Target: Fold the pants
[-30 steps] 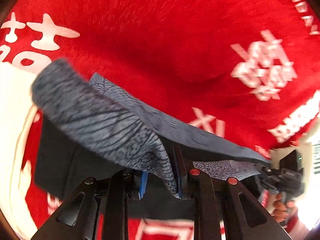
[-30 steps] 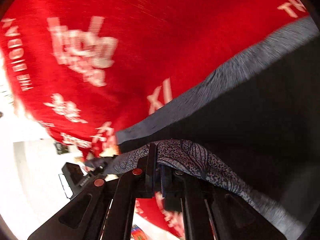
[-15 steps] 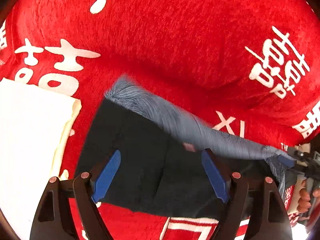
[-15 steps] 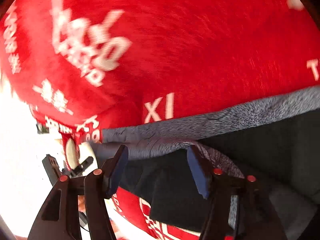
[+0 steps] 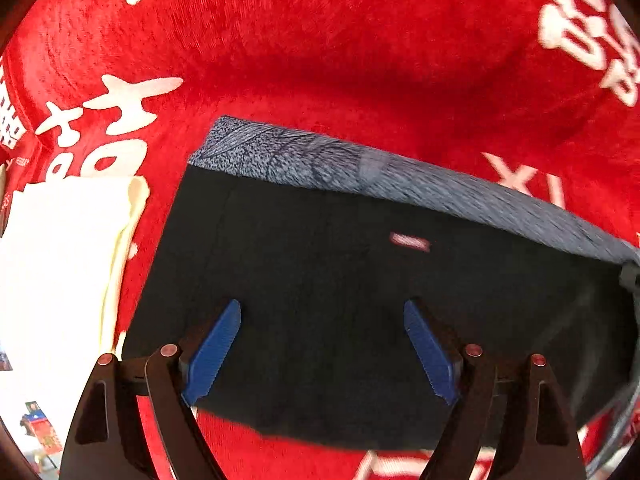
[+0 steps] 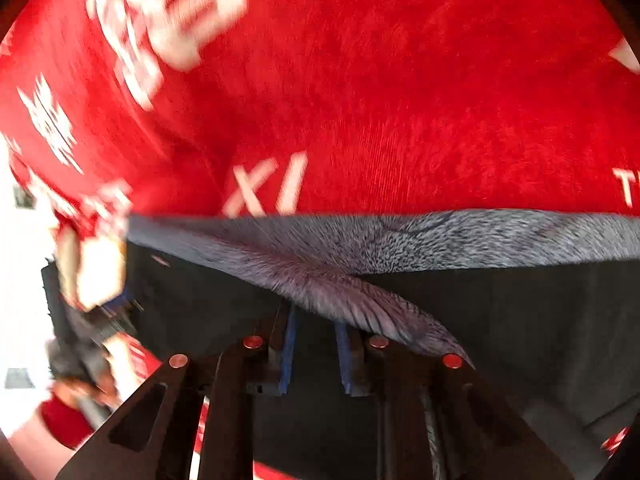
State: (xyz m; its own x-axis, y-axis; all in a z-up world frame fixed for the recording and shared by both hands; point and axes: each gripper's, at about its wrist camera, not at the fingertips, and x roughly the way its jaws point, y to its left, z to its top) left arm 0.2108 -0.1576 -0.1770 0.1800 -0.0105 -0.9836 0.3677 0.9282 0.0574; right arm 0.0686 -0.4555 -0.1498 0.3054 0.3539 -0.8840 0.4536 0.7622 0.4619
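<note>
The pants [image 5: 360, 304] are lying folded on the red cloth [image 5: 320, 60], a dark flat block with a gray speckled waistband [image 5: 400, 176] running along the far edge. The left claw [image 5: 322, 344] is hanging over the near edge of the pants with its blue pads [image 5: 212, 350] wide apart, holding nothing. The right claw [image 6: 314, 356] is sitting low at the right end, its blue pads close together but with a thin gap showing. A flap of the gray band [image 6: 352, 300] is draping just over its tips, and I cannot tell if it is pinching that flap or only sitting under it.

I think the fold is nearly done. A good next move is to lay that loose gray flap flat, line it up with the band behind it, and press gently so nothing bunches.

The dark cloth looks smooth and thin. The gray band looks thicker and knitted, with fine dark lines. The red cloth looks fuzzy, with white letters. A pale folded cloth [image 5: 60, 272] is resting just left of the pants.
</note>
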